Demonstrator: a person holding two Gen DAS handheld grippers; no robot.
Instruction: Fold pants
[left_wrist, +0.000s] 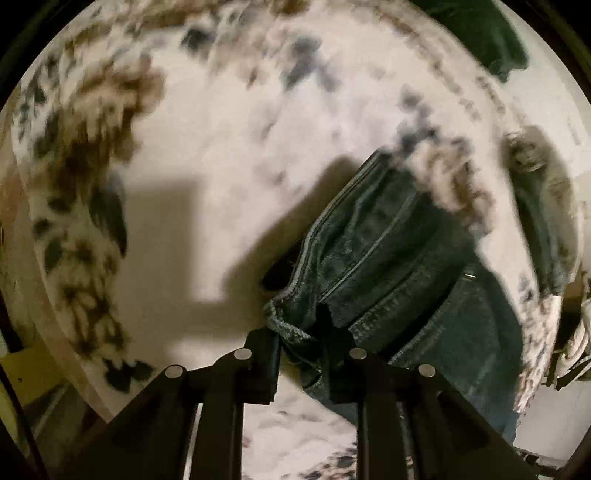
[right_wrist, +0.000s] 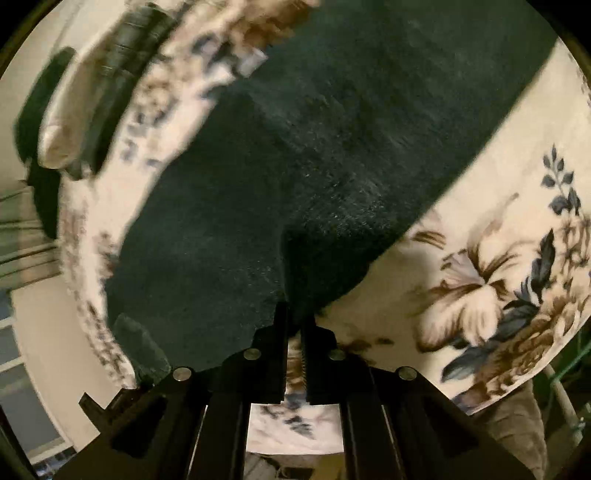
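Dark blue denim pants (left_wrist: 391, 266) lie on a floral bedspread (left_wrist: 229, 155). In the left wrist view my left gripper (left_wrist: 301, 339) is shut on a bunched hem or waistband edge of the pants, which hang and stretch away to the upper right. In the right wrist view the pants (right_wrist: 303, 155) fill the middle as a broad dark panel. My right gripper (right_wrist: 295, 328) is shut on the near edge of that fabric. The picture is motion-blurred.
The cream bedspread with brown and blue flowers (right_wrist: 498, 280) spreads under the pants. A dark green cloth (left_wrist: 491, 40) lies at the far edge. The other gripper's black body (right_wrist: 122, 74) shows at the upper left of the right wrist view.
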